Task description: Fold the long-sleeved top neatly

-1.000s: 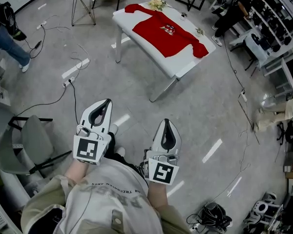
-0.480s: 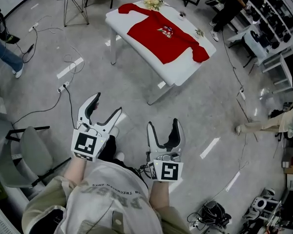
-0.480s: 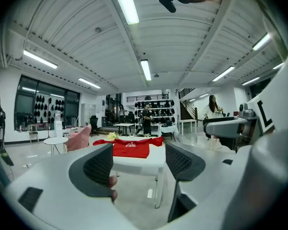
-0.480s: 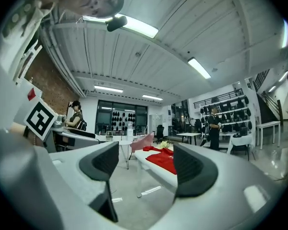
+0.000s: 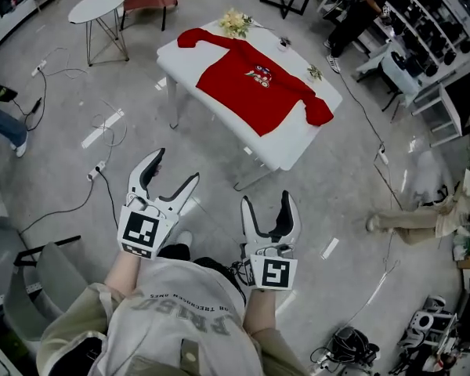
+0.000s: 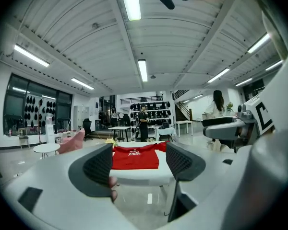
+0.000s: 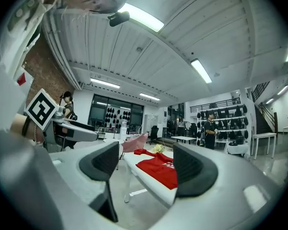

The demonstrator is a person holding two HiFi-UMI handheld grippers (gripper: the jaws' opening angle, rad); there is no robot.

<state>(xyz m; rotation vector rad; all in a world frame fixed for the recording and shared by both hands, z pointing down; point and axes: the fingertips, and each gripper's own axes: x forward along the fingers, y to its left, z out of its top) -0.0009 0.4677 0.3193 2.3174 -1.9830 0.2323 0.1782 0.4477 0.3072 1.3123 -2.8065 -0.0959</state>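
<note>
Red long-sleeved top (image 5: 247, 88) spread flat, white table (image 5: 288, 144)

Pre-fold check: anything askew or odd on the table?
Mostly fine: the top lies flat on the table, unfolded. One sleeve ends bunched at the table's edge; flowers sit by the other sleeve.
</note>
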